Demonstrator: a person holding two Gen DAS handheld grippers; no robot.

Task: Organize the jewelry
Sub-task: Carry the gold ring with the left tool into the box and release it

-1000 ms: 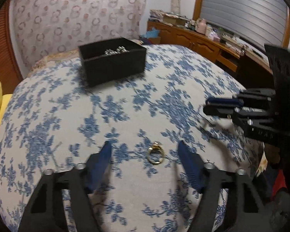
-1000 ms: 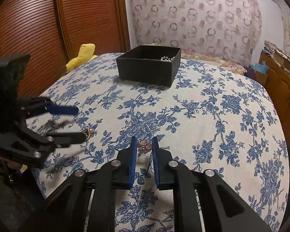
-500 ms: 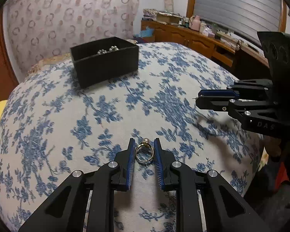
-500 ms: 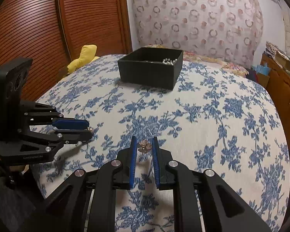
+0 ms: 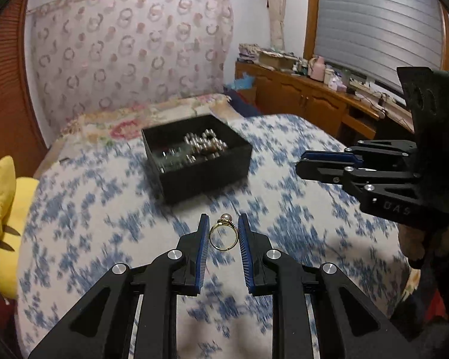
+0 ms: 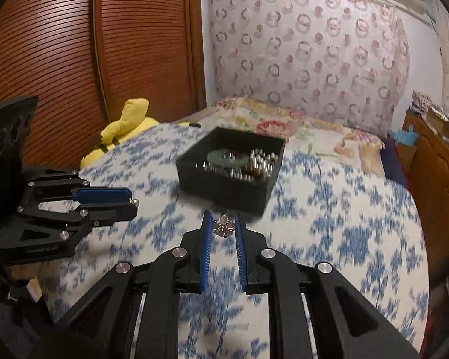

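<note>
Left claw [image 5: 224, 234]: pinching your gold ring [image 5: 223, 236], off the bed | right claw [image 6: 222, 229]: pinching your flower charm [image 6: 223, 227], also lifted | black box [image 5: 198, 155]: straight ahead of both claws, a bit closer to your right one | bed cover [image 5: 110, 218]: below.

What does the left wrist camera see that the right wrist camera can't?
Only the left wrist view shows the gold ring pinched in the left gripper, plus the window shutter.

Only the right wrist view shows the flower-shaped piece pinched in the right gripper, plus the slatted wooden door.

Both show the black box with shiny beads inside, the blue-flowered bedspread and the yellow plush toy.
</note>
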